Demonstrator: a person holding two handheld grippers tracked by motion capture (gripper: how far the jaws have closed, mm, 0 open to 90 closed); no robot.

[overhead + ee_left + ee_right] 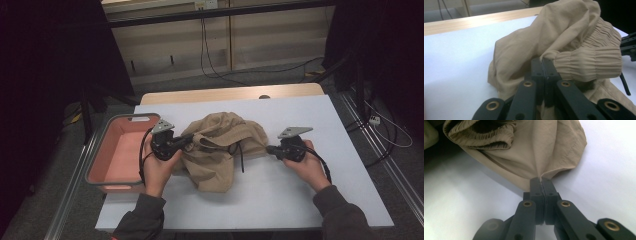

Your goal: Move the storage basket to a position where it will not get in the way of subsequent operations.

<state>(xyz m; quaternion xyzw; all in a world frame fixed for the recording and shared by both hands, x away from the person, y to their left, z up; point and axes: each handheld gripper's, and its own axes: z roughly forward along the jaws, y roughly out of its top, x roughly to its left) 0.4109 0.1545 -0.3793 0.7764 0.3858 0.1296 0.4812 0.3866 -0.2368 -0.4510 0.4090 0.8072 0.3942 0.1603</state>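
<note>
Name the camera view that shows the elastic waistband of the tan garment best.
The left gripper view: the gathered waistband runs sharp across it. The right gripper view shows a shaded stretch at its top; the high view shows the garment bunched, elastic indistinct.

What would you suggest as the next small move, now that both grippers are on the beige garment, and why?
Probably draw the two grippers apart. The left gripper and right gripper are each shut on an edge of the beige garment, which lies bunched in a heap on the white table; pulling outward should spread it.

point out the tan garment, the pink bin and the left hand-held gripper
tan garment point(220, 150), high view, crumpled middle
pink bin point(98, 157), high view, left rim
left hand-held gripper point(542, 63), left gripper view, between its fingertips
</note>
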